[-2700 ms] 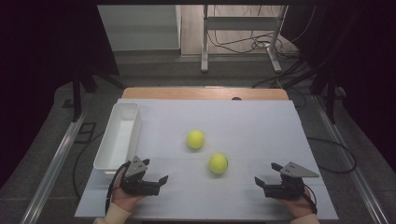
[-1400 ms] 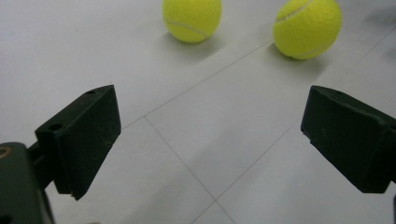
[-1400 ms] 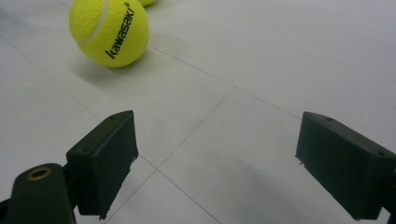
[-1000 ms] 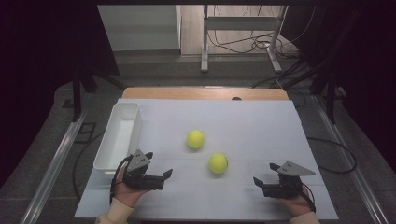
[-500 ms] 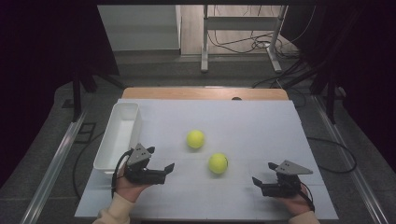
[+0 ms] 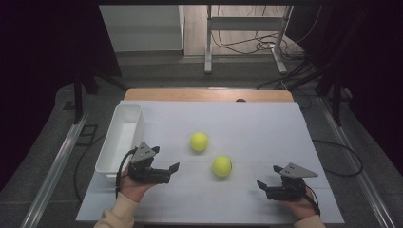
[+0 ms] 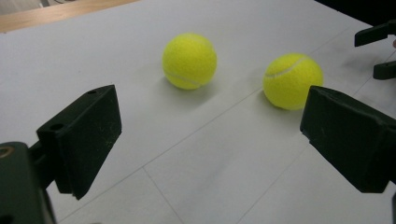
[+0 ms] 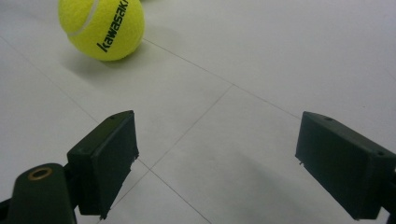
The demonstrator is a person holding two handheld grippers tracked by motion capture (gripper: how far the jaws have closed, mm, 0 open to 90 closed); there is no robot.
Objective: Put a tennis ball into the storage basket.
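1. Left claw (image 6: 174, 167) is spread wide with nothing between its jaws, held low over the near-left part of the white tabletop (image 6: 266, 128) and pointing toward the middle.
2. Right claw (image 6: 267, 178) is just as wide and just as empty, low over the near-right side, jaws aimed left.
3. In the left gripper view, both balls sit ahead of the open jaws, clear of them.
4. Near tennis ball (image 6: 222, 166) rests on the tabletop between the 2 claws, touching neither; the right gripper view catches it up at top left, "kawasaki" printed in dark letters across it (image 8: 101, 28).
5. Far tennis ball (image 6: 199, 141) sits just beyond and a little left of the near one, a gap between them.
6. White bin (image 6: 119, 137) stands along the left edge of the tabletop, just beside the left hand (image 6: 135, 187), well apart from both balls.
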